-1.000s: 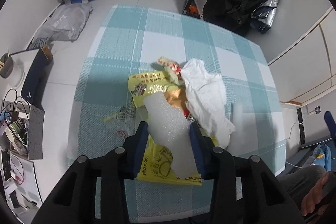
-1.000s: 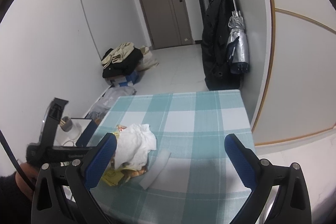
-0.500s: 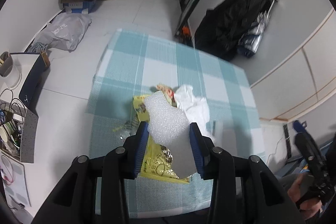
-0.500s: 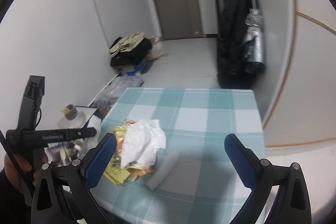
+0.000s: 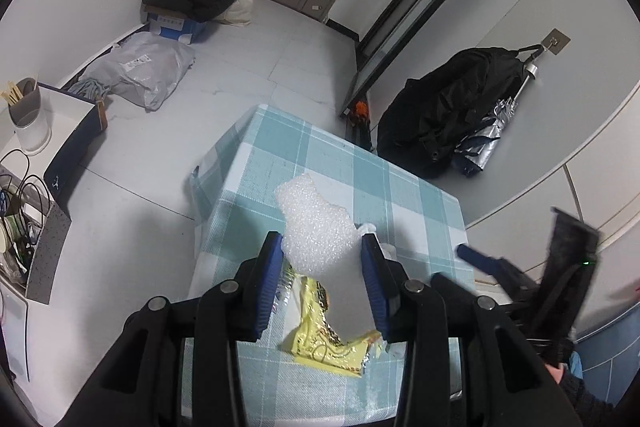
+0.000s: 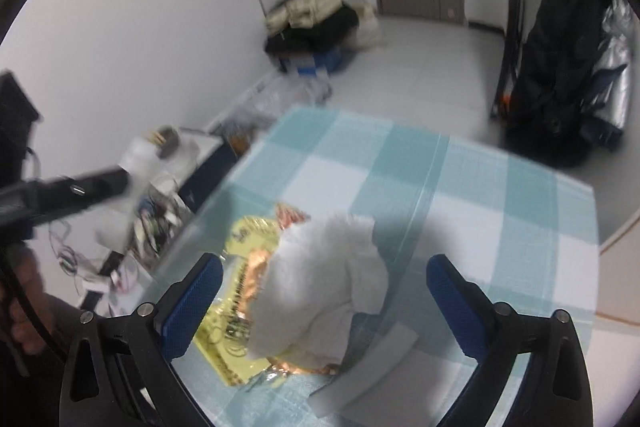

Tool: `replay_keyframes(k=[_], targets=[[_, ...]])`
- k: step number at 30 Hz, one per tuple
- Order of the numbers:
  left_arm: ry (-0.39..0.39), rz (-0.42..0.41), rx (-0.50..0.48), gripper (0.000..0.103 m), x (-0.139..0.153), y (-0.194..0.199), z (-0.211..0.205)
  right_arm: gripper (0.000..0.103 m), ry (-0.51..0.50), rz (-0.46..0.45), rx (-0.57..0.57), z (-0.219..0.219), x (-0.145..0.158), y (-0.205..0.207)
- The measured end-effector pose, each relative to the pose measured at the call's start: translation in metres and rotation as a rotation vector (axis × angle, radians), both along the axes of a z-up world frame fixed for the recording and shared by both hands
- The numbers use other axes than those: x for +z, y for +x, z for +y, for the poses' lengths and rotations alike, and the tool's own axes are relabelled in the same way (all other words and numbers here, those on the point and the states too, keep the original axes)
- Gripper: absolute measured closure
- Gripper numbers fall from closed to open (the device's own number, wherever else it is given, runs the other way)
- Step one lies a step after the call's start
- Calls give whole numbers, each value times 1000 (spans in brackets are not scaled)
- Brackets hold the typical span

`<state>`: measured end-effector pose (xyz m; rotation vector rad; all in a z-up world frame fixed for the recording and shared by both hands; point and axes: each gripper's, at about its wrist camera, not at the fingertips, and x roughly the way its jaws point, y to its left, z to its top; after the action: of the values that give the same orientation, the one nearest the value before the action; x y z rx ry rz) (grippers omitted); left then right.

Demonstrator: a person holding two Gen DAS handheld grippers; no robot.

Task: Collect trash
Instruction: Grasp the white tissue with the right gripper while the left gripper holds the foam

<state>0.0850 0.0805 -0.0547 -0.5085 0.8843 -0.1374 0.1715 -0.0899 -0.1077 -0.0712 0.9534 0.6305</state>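
Holding a torn piece of white foam sheet [image 5: 316, 231] between its 2 blue pads, the left gripper [image 5: 322, 259] carries the scrap clear above the checked tablecloth [image 5: 256, 163]; the pinch falls on the lower part of the sheet, so the ragged upper edge stands free ahead of the jaws. Such a light, springy scrap probably needs only a gentle squeeze. The right gripper [image 6: 324, 301] hangs above the remaining heap with its jaws spread wide and nothing between them, framing a crumpled white tissue [image 6: 324, 287]; this placement suggests that the tissue is the next item to be taken. Under the tissue lie a yellow snack wrapper [image 6: 236, 239] and a copper-coloured foil [image 6: 256, 267]; a flat grey-white foam strip [image 6: 368, 367] rests just beside them on the cloth. The right wrist view is blurred, so edges there are soft. The yellow wrapper [image 5: 324, 331] carries dark printing and round emblems in both views, but no word can be read. No trash bin or bag is visible, so where the collected pieces go cannot be told.
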Motion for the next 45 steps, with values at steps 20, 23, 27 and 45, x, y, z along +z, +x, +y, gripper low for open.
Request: replay_keyframes(k=[20,23,27,45], targets=[[5,6,-4,68,-1,-3,5,94,-36,127,34,15,-26,16],[2,5,-6,68,-1,-3,3,99,-14,135,15,7,-24,16],[2,4,-6,68,0,-4,1,101,48,99,1,-4,-10,11],[-1,-59,-29,68,15,-11,-14,102,238,-99,-155,-81,58,-31]])
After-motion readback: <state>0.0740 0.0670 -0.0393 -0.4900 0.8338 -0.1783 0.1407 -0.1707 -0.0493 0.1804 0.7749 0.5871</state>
